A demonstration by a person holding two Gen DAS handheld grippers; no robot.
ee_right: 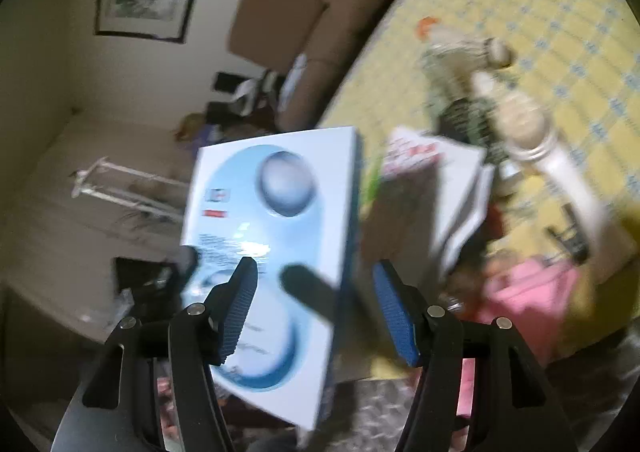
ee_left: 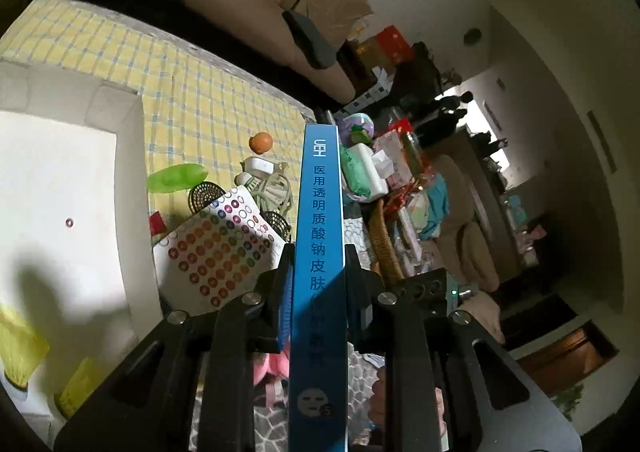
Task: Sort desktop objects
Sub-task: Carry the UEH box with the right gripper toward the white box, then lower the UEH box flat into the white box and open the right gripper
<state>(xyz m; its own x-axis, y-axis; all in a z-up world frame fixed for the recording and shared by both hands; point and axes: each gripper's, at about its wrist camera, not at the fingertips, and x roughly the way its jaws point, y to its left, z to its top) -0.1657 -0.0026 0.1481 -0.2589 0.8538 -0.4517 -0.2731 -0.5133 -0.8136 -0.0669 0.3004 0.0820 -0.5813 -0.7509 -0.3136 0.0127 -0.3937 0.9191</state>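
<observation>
Two grippers share one flat blue box [ee_left: 318,252] here. Your left gripper [ee_left: 318,264] is clenched on its narrow spine, holding it on edge, long axis running straight ahead along the fingers, above the near edge of the checked tablecloth [ee_left: 192,92]. Your right gripper [ee_right: 314,312] stands released, the pads apart and off the box [ee_right: 276,236], whose broad face sits just ahead and slightly left of it. The white bin [ee_left: 60,192] lies to the box's left, so the left hand looks better placed to deliver it.
</observation>
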